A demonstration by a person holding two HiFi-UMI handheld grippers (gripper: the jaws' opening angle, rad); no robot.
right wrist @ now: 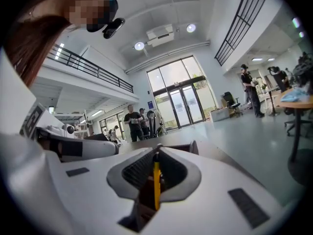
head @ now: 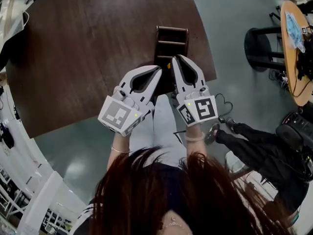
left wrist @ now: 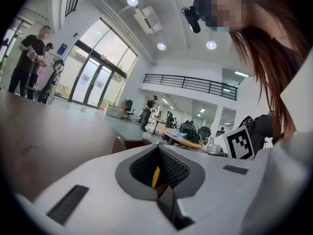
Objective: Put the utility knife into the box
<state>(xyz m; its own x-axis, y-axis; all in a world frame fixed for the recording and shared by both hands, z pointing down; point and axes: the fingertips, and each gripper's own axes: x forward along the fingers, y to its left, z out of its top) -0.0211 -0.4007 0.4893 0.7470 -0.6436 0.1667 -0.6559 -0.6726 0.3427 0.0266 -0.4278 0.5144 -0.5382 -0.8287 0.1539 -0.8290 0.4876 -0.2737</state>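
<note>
Head view, left gripper (head: 158,69) and right gripper (head: 175,58) closed, brown table (head: 88,43), box (head: 171,36), grey floor (head: 230,28).

The counter (head: 88,53) is showing dark, matt wood, the box (head: 171,35) darker wood; the white fingers (head: 198,76) are looking like matt plastic, ribbed black inside.

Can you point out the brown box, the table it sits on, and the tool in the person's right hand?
box (head: 172,43), head view, on a divider between its compartments.
table (head: 98,48), head view, on its bare dark top.
right gripper (head: 177,58), head view, at its closed jaw tips.
</note>
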